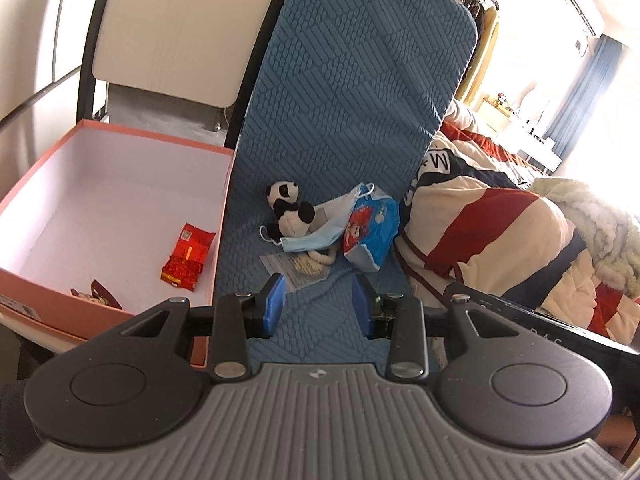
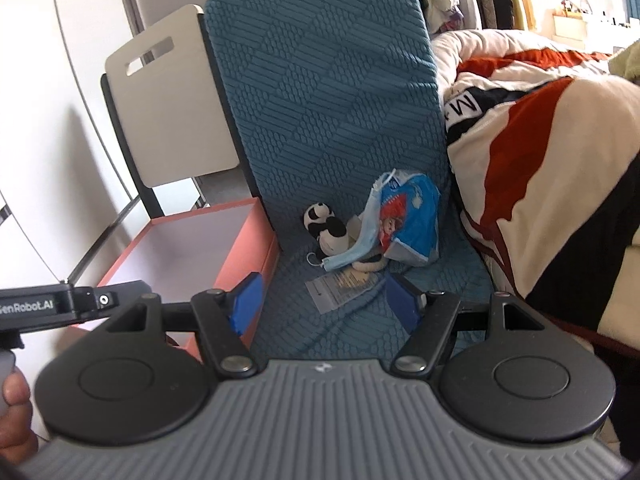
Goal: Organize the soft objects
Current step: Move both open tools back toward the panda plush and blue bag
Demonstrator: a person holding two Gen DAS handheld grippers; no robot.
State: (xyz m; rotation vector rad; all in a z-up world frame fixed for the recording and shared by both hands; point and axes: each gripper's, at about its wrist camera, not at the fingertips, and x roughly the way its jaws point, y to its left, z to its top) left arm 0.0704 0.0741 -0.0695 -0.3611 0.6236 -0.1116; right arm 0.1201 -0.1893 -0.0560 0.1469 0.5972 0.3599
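Observation:
A small pile lies on the blue quilted mat (image 1: 352, 92) (image 2: 332, 92): a panda plush (image 1: 289, 210) (image 2: 326, 224), a light-blue face mask (image 1: 320, 228) (image 2: 360, 240), a blue and red snack bag (image 1: 372, 228) (image 2: 408, 220) and a clear flat packet (image 1: 296, 270) (image 2: 340, 288). My left gripper (image 1: 319, 306) hovers open just in front of the packet, nothing between its blue pads. My right gripper (image 2: 326, 304) is open wider, its fingers either side of the packet's near end without touching it. A pink box (image 1: 108, 208) (image 2: 240, 248) stands left of the mat, holding a red packet (image 1: 188, 256).
A striped red, cream and black quilt (image 1: 488, 232) (image 2: 540, 152) is bunched up right of the mat. A chair with a cream back (image 1: 176, 28) (image 2: 172, 108) stands behind the box. The left gripper's body (image 2: 52, 304) and a hand (image 2: 12, 400) show at the right wrist view's left edge.

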